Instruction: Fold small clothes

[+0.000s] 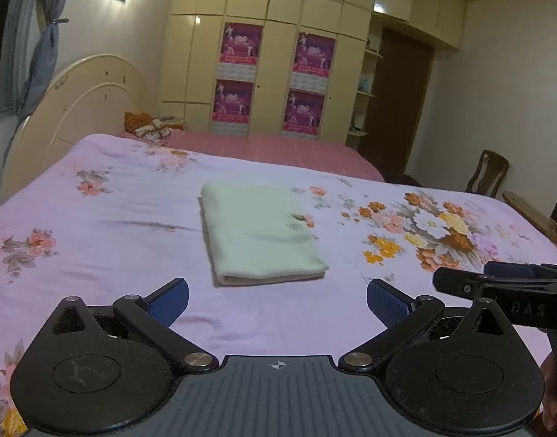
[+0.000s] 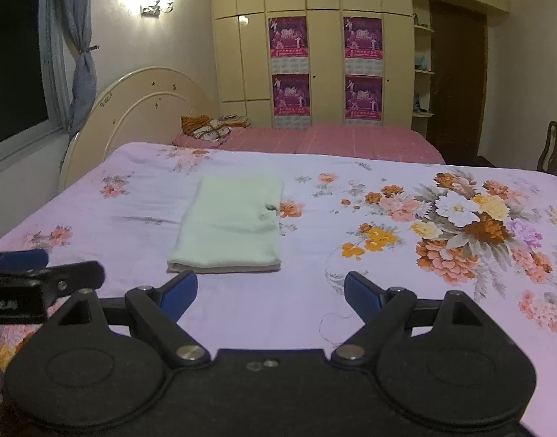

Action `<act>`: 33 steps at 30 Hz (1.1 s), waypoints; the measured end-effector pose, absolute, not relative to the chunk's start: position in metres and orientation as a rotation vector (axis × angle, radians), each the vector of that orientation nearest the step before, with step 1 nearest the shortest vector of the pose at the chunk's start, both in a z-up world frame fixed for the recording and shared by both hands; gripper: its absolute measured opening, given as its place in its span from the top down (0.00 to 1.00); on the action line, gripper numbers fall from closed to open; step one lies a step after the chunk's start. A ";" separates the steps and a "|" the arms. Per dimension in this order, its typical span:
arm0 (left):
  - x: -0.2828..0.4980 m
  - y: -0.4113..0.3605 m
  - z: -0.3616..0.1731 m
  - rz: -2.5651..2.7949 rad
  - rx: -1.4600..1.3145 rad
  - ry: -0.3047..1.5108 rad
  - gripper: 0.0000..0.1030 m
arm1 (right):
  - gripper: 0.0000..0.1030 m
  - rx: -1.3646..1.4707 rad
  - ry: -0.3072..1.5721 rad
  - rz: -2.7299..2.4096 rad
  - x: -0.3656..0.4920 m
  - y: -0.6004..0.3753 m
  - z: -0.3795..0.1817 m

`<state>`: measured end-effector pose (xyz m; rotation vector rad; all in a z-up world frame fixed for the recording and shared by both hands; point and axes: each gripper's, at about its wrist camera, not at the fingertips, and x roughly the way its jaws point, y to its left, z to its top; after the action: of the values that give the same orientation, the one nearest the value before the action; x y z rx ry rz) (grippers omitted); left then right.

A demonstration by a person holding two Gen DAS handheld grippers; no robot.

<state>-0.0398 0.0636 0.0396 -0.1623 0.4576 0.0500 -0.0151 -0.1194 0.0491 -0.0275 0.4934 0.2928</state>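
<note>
The bed [image 1: 96, 189] carries a folded green cloth [image 1: 258, 235] at its middle, clear of both tools. Left gripper [image 1: 277, 300] and right gripper [image 2: 271, 291] gape empty. Only the right view shows the window [image 2: 12, 69]

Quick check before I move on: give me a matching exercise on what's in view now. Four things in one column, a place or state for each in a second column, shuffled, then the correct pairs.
Things:
1. pale green folded cloth
2. left gripper
3. large orange and white flower print
4. dark wooden chair

Places or states:
A. printed on the bedsheet, right of the cloth
B. open, nothing between its blue pads
C. lying flat on the pink floral bedsheet
D. standing beyond the bed's right side

Pairs: 1-C, 2-B, 3-A, 4-D
</note>
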 end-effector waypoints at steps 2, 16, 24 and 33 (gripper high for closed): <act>-0.042 0.066 0.040 0.056 -0.169 0.455 0.00 | 0.15 -0.024 0.481 0.288 -0.017 -0.120 0.051; -0.041 0.055 0.042 0.045 -0.138 0.437 0.00 | 0.15 -0.039 0.453 0.277 -0.027 -0.113 0.051; -0.039 0.050 0.044 0.032 -0.120 0.435 0.00 | 0.15 -0.036 0.446 0.259 -0.028 -0.115 0.051; -0.040 0.051 0.045 0.028 -0.117 0.433 0.00 | 0.15 -0.032 0.448 0.261 -0.027 -0.114 0.051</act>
<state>-0.0401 0.0506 0.0445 -0.1173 0.4331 0.0281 -0.0267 -0.1142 0.0511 -0.0317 0.4477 0.2613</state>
